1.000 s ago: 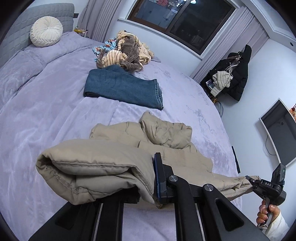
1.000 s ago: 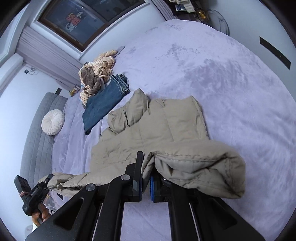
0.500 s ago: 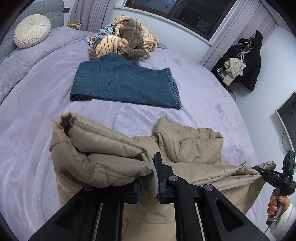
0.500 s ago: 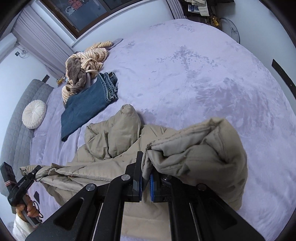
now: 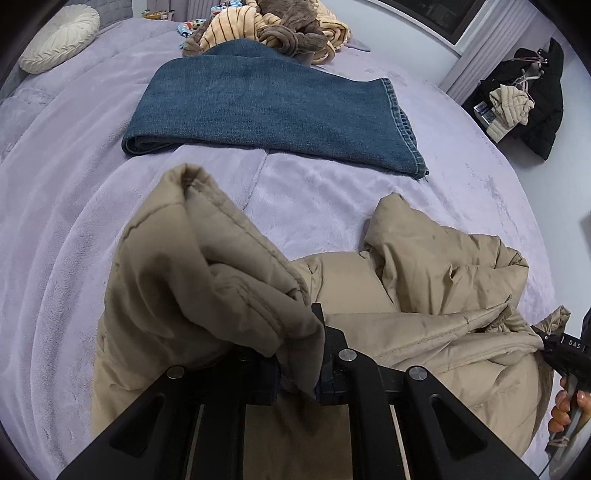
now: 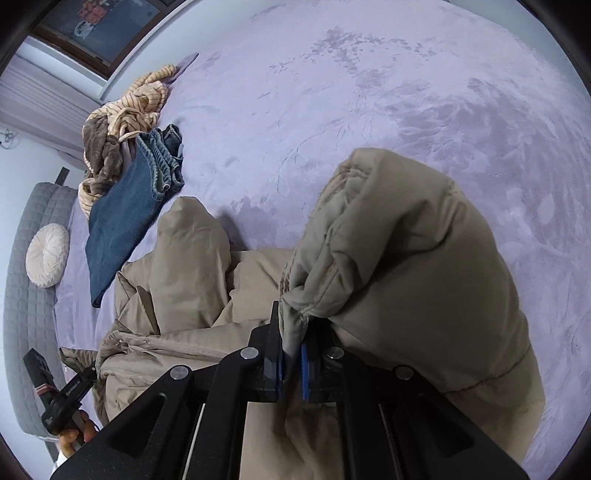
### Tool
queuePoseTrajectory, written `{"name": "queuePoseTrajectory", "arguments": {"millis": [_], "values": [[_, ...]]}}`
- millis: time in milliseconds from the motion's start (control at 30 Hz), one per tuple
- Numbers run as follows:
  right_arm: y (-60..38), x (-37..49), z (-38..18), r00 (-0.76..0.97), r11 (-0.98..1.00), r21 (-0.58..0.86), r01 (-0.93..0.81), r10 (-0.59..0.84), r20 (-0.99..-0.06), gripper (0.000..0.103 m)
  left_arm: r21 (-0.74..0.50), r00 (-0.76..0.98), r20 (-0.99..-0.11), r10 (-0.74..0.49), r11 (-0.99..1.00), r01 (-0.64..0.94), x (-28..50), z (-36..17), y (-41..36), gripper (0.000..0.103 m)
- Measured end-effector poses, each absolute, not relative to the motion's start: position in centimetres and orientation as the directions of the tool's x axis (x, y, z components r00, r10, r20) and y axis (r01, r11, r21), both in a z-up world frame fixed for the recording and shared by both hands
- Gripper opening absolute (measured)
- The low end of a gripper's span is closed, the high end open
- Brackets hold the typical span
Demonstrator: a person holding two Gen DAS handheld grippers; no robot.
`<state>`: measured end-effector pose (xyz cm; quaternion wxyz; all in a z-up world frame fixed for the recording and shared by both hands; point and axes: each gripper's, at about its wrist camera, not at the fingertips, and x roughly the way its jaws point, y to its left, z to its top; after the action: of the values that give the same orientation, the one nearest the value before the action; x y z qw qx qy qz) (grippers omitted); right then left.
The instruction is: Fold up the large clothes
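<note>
A tan jacket (image 5: 424, 280) lies bunched on the purple bed (image 5: 74, 221), with one end in each gripper. The left gripper (image 5: 297, 373) has a thick fold of the jacket between its fingers; its jaws are opening, yet the cloth is pinched there and billows up and to the left over the left finger. The right gripper (image 6: 291, 363) is clamped on a thin edge of the jacket (image 6: 406, 258), blue pads close together with the cloth squeezed between them, and a big puff of jacket rises above and to the right of the fingers.

The left view shows the folded jeans (image 5: 273, 107) lying flat beyond the jacket, a heap of striped clothes (image 5: 273, 29) behind them, a round cushion (image 5: 59, 37) at far left, and dark coats (image 5: 535, 99) on a rack at the right. At its right edge the right gripper and a hand (image 5: 569, 410) show.

The right view shows the jeans (image 6: 125, 221) at the left with their waistband end, the cushion (image 6: 48, 260), a grey headboard (image 6: 22, 295), a wide bare stretch of bed (image 6: 369, 92), and the left gripper held by a hand (image 6: 74, 434) at lower left.
</note>
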<state>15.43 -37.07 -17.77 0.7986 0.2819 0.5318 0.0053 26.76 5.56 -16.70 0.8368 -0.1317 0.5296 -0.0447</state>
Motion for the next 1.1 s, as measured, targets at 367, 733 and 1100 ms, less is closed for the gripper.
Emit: {"name": "queuePoseTrajectory", "arguments": {"millis": [367,733,1100], "values": [[-36.1,11.6,-14.2,0.448,0.888,0.422,0.18,0.308,-0.839,0.035,-0.233,0.518,-0.828,-0.215,0.972,0.031,24.1,-13.0,5.7,0.08],[-34.6,16.6,-20.0,0.422,0.968,0.218,0.123,0.148,-0.895,0.021,-0.077,0.476,-0.877,-0.062,0.997,-0.013,28.6,-20.2,2.8,0.065],[-37.3,17.4,-19.3,0.455,0.968,0.142,0.205,0.034,-0.89,0.021,-0.018,0.511,-0.859,0.04,0.994,-0.109,31.4,-19.9,6.9,0.065]]}}
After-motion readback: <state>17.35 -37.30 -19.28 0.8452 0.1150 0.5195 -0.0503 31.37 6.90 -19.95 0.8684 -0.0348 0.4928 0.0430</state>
